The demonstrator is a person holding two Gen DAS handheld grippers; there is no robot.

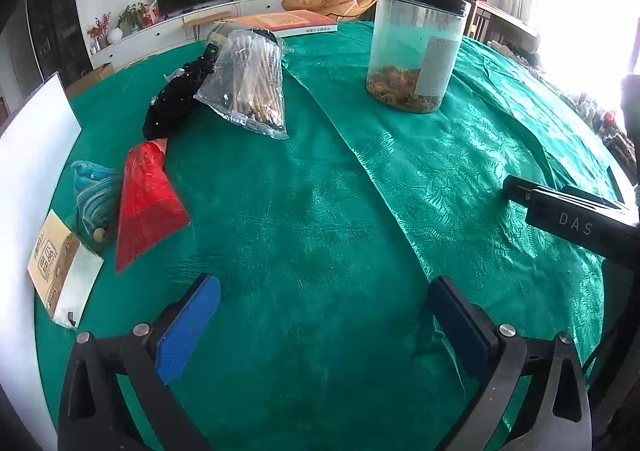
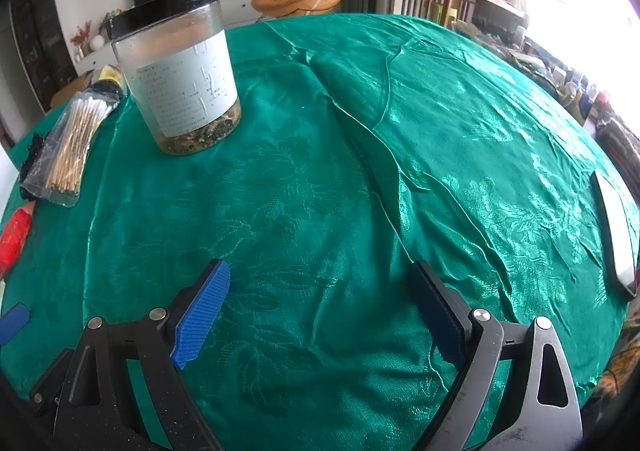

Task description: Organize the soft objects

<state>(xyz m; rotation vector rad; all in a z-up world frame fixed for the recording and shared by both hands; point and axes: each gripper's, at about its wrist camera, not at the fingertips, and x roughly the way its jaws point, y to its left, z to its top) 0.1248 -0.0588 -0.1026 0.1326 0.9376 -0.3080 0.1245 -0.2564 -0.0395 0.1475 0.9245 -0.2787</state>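
In the left wrist view, soft things lie along the table's left side: a red plastic bag (image 1: 148, 207), a black lacy cloth (image 1: 180, 99), a blue and white bundle (image 1: 94, 187) and a bag of cotton swabs (image 1: 252, 87). My left gripper (image 1: 326, 307) hovers open over bare green cloth, well right of them, with nothing between its blue pads. My right gripper (image 2: 320, 291) is open and empty too, above the shiny green cloth (image 2: 460, 139). From there the swab bag (image 2: 72, 143) and the red bag (image 2: 14, 239) sit far left.
A clear jar with a black lid (image 1: 416, 51) stands at the back, also seen as the jar (image 2: 180, 79). A book (image 1: 288, 23) lies behind it. A paper box (image 1: 60, 271) and a white board (image 1: 32, 155) stand at the left edge. A flat white device (image 2: 616, 235) lies at the right edge.
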